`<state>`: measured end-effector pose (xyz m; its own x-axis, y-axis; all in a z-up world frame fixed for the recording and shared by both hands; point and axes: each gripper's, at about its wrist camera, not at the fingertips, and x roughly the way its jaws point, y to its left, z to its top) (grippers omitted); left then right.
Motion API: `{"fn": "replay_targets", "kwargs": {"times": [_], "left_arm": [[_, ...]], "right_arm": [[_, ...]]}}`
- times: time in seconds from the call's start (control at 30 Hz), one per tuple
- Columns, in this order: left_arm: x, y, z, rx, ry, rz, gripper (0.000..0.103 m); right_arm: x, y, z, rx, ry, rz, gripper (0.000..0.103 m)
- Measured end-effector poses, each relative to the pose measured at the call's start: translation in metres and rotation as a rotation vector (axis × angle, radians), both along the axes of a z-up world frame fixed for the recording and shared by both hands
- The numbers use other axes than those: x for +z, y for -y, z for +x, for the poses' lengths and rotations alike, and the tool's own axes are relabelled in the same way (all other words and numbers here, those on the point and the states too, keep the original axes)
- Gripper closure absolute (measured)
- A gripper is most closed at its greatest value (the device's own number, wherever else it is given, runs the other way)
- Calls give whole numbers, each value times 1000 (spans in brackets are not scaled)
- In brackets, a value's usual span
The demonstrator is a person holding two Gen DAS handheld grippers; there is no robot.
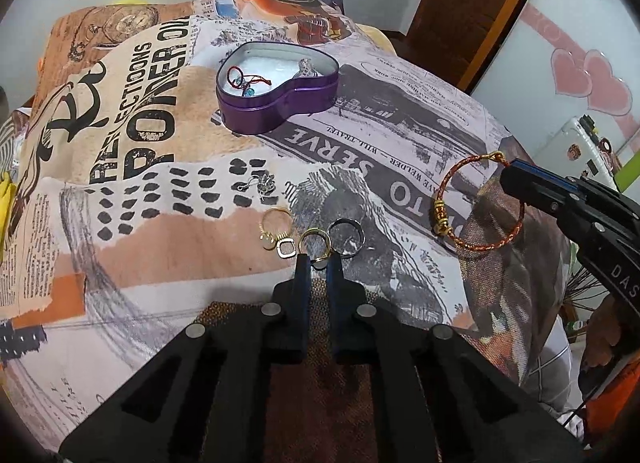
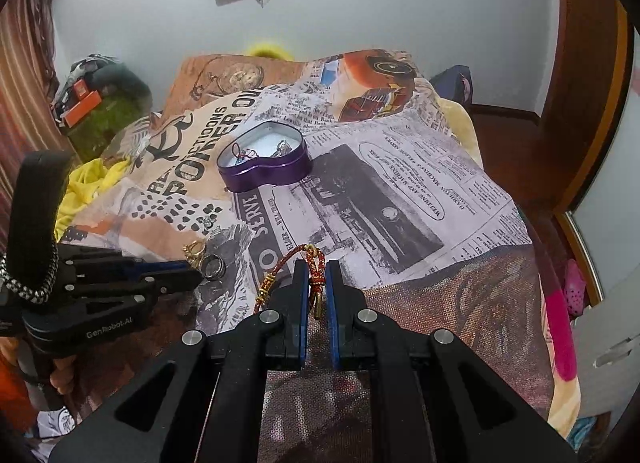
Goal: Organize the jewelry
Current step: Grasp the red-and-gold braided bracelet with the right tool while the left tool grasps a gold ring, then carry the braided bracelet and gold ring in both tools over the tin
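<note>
In the left wrist view, the left gripper (image 1: 318,261) is lowered to the newspaper-print bedspread (image 1: 400,151), its narrow-set jaws closed on the thin gold finger ring (image 1: 316,243) right at the tips. A dark metal band ring (image 1: 346,238) lies just right of the tips, touching the gold one; two more gold rings (image 1: 277,231) lie just left, and a small silver earring (image 1: 261,185) a little farther ahead to the left. The purple heart-shaped tin box (image 1: 276,87) is seen well ahead, open, with a red cord piece and a silver piece already in it; it is judged to be the collecting place. Far to the right, the red-and-gold braided cord bracelet (image 1: 476,203) is held off the cloth by the right gripper (image 1: 509,171).

In the right wrist view, the right gripper's jaws are clamped on the bracelet at its knotted clasp, the loop hanging down to the left so it can be carried whole. The tin stands ahead and slightly left; the left gripper is low at the left beside the rings.
</note>
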<state>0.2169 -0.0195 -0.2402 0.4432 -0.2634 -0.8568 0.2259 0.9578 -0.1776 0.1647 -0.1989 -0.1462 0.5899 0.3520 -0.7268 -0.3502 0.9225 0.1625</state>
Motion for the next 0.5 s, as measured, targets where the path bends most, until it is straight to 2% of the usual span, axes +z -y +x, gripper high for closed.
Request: {"fn": "replay_targets", "kwargs": {"times": [0.27,0.5], "left_arm": [[6,-6,-11,12,13,-8,97],[29,-14,-20,30,67,-20,97]], "right_arm": [[8,1,-3,3,16,4,96],[18,-2,-1,3,38,14,96]]}}
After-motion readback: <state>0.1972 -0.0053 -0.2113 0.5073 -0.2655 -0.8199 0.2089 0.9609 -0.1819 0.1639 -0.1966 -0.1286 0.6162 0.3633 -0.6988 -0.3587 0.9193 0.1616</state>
